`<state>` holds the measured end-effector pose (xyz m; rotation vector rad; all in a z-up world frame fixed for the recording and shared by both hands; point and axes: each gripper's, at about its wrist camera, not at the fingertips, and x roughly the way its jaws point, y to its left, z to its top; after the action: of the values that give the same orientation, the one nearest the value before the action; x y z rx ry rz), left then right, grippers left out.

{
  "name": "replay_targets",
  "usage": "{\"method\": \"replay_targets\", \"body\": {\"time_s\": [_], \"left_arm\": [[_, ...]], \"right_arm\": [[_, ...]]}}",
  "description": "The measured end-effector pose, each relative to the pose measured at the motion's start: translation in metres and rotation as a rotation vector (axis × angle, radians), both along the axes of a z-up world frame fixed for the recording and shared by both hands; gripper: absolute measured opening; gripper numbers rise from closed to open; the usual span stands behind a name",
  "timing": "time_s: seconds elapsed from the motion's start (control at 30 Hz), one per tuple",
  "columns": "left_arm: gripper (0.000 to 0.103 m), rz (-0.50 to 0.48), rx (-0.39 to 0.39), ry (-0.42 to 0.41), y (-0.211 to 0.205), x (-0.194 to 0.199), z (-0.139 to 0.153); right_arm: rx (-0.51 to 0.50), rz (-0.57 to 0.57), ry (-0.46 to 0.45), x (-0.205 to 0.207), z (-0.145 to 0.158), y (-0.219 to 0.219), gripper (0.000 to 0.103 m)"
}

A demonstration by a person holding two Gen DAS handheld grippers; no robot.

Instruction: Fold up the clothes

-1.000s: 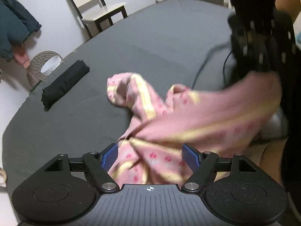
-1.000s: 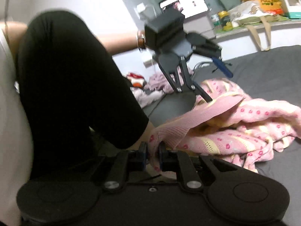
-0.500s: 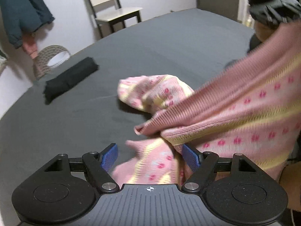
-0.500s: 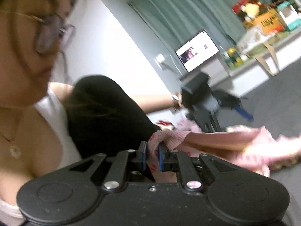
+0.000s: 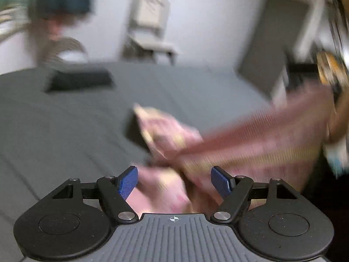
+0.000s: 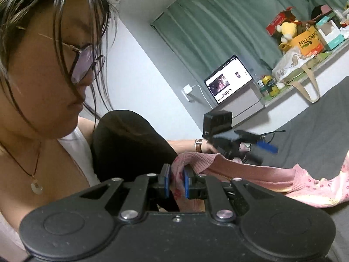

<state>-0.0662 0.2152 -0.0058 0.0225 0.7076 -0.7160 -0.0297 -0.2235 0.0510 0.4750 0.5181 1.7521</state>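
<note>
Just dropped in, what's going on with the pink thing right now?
A person is working a pink knit garment over the grey bed. The right tool is shut on one edge of it, holding it up. The left tool is open, with cloth lying between its fingers but not gripped. A folded black garment sits farther back. Nothing is folded yet on the pink one.

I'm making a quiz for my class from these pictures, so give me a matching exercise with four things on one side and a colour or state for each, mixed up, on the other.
Things:
1. left gripper
2. right gripper
3. folded garment
4. curtain

Colour or state:
A. green
B. shut on the sweater
C. black, lying on the bed
D. open

Pairs: 1-D, 2-B, 3-C, 4-A
</note>
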Motion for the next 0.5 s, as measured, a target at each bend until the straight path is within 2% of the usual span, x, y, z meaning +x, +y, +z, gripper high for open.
{"method": "replay_targets", "body": {"time_s": [0.03,0.1,0.13,0.33,0.5], "left_arm": [[0.076,0.020,0.015,-0.031,0.003,0.000,0.004],[0.076,-0.002,0.152,-0.127,-0.007,-0.003,0.009],[0.076,-0.055,0.220,-0.166,-0.018,-0.005,0.007],[0.076,-0.562,0.689,-0.415,-0.093,-0.026,-0.020],[0.076,-0.807,0.904,-0.590,-0.118,-0.015,-0.020]], "right_arm": [[-0.003,0.025,-0.005,-0.002,0.000,0.007,0.013],[-0.009,0.076,-0.016,-0.006,-0.001,0.021,0.013],[-0.017,0.103,-0.031,-0.011,-0.001,0.027,0.013],[-0.017,0.164,-0.066,-0.024,0.001,0.032,0.013],[0.000,0.178,-0.105,-0.032,0.005,0.028,0.013]]}}
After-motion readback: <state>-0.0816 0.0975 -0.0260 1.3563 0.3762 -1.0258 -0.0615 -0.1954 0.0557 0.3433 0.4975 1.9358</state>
